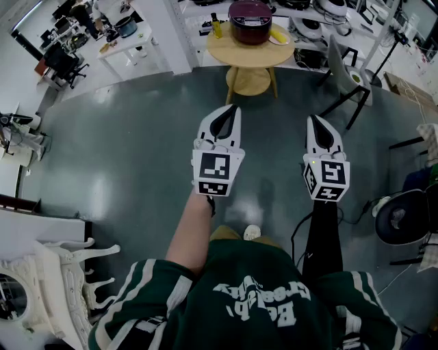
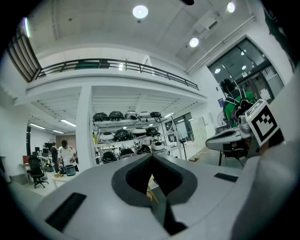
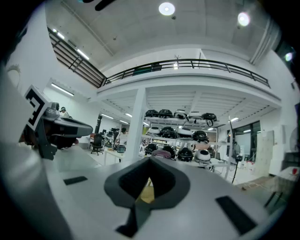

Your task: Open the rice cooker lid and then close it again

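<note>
Both of my grippers are held out level in front of me above the grey floor (image 1: 137,157), side by side and apart from each other. The left gripper (image 1: 233,108) has its jaws pressed together, tip against tip, with nothing caught between them. The right gripper (image 1: 313,118) is the same, its jaws together and empty. Each one's marker cube faces up toward my head.

Well ahead of both tips stands the rice cooker (image 1: 250,20), a dark maroon pot with its lid down, on a round wooden table (image 1: 250,51). Neither gripper is near it, and open floor lies between us. A small yellow bottle (image 1: 216,26) stands to the cooker's left on the table, and a flat yellow thing (image 1: 278,35) lies to its right. I cannot tell what that one is. A grey chair (image 1: 345,75) stands on the floor to the right of the table.

Looking along the jaws from either gripper, I see a metal rack (image 2: 126,136) loaded with many more cookers behind the table, under a railed balcony. At a white desk (image 1: 126,41) off to the left, a person (image 2: 67,154) in a white top stands.
</note>
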Demonstrator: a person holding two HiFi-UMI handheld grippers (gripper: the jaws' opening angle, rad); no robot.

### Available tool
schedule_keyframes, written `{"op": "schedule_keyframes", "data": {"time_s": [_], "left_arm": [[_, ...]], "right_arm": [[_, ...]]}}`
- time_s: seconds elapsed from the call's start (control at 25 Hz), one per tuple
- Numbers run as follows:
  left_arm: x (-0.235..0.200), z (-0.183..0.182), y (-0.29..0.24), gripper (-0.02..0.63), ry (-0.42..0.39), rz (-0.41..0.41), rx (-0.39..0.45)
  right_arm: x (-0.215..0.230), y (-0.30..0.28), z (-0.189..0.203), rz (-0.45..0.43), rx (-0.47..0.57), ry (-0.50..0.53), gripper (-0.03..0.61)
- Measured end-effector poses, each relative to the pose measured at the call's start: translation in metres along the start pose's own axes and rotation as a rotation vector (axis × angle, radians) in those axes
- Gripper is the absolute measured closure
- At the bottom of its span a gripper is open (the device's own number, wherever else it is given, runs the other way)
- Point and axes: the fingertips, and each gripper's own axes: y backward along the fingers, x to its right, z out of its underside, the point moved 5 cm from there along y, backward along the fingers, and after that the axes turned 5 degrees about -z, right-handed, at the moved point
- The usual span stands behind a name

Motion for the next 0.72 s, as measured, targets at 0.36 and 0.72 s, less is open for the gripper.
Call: {"op": "schedule_keyframes", "data": {"time_s": [0.36,0.72], "left_arm": [[-0.0021,-0.0024,0.0012,0.614,0.015,-0.002,0.001],[-0.0026,-0.0047,0.0018,0.613,0.029,-0.033,0.0]], "right_arm": [[-0.0016,0.004,0.0007,0.0,-0.003,-0.009,0.575],[0.0077,0.0026,-0.0036,-0.025,0.029,0.002,0.574]]}}
